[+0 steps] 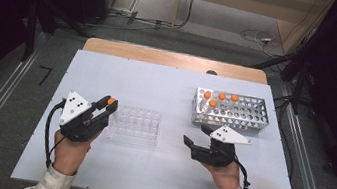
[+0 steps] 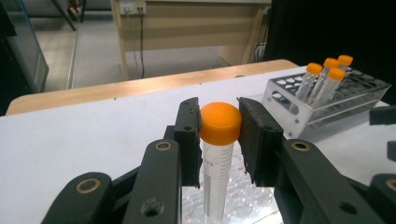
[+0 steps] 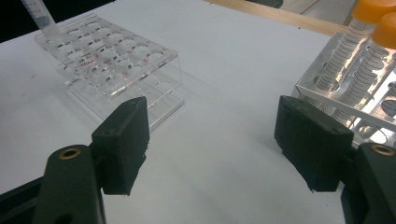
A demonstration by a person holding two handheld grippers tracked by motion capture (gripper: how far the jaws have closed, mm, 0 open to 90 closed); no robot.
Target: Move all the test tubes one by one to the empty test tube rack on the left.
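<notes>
Currently you hold one clear graduated plastic tube with an orange screw cap [image 2: 219,140] in the left gripper [image 2: 219,125], its jaws clamped on the cap from both sides. The tube hangs upright, its lower end over the near-left corner of the clear acrylic rack with rows of round holes [image 1: 135,125]. The step in hand appears to be the transfer of tubes from the perforated metal rack [image 1: 231,111] to the acrylic rack, and this tube is at the insertion stage.

The next move calls for you to line the tube tip up with one hole, keep the tube vertical, lower it until the rack carries it, then part the jaws. A tilted tube may catch on the hole rim and shift the light acrylic rack.

Your right gripper [image 1: 198,137] rests on the white table top [image 1: 145,172] with its jaws apart and nothing between them, near the metal rack, where four more orange-capped tubes [image 1: 220,99] stand at the far-left end.

The left gripper view gives you the grip itself: both pads on the cap and the scale printed on the tube wall. The right gripper view gives you the tube's lower end [image 3: 41,16] at the far corner hole; whether it has entered the hole you cannot tell. The high view gives you the spacing of the two racks, well apart.
</notes>
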